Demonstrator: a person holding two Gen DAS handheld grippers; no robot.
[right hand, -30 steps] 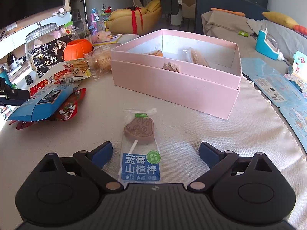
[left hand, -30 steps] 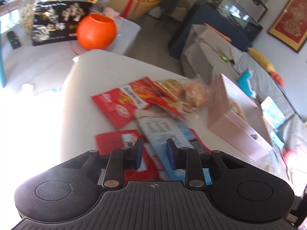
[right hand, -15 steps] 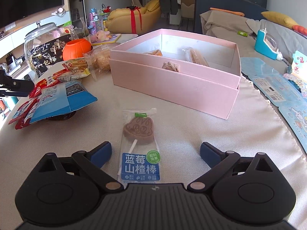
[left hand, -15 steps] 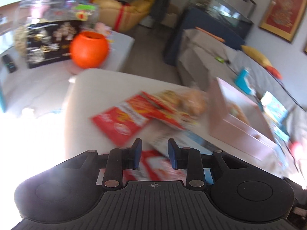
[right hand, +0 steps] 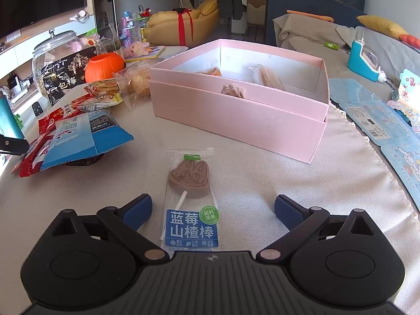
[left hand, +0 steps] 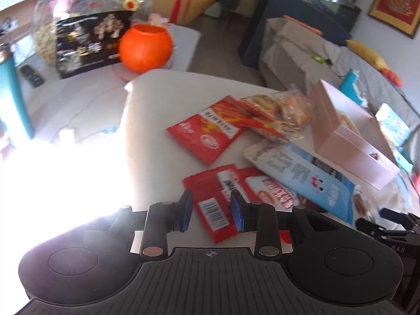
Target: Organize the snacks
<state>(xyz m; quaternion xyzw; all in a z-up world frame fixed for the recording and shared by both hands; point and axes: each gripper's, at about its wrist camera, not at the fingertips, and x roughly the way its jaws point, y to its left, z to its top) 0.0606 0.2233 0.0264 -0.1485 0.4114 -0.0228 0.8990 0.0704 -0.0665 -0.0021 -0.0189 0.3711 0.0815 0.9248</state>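
My left gripper [left hand: 211, 213] hovers low over a red packet [left hand: 218, 210] with a barcode. Its jaws are opening; the packet shows in the gap, but the pads do not press on it. A blue-and-white bag [left hand: 309, 181] lies across more red packets, beside the open pink box [left hand: 349, 141]. My right gripper [right hand: 213, 204] stands wide open on the cloth. A bagged lollipop [right hand: 190, 191] lies flat between its fingers, untouched. Behind it the pink box [right hand: 236, 110] holds a few wrapped snacks. The blue bag [right hand: 86, 141] rests at the left.
An orange pumpkin pot [left hand: 145, 48], a glass jar [left hand: 65, 26] and a black bag stand on the far table. Wrapped bread [right hand: 136, 81] and a large red packet [left hand: 207, 131] lie left of the box. Blue cards [right hand: 372, 115] cover the right edge.
The blue bag swung right and settled flat on the red packets. My left gripper pulled back from it and its jaws widened a little. My right gripper and the lollipop stayed put.
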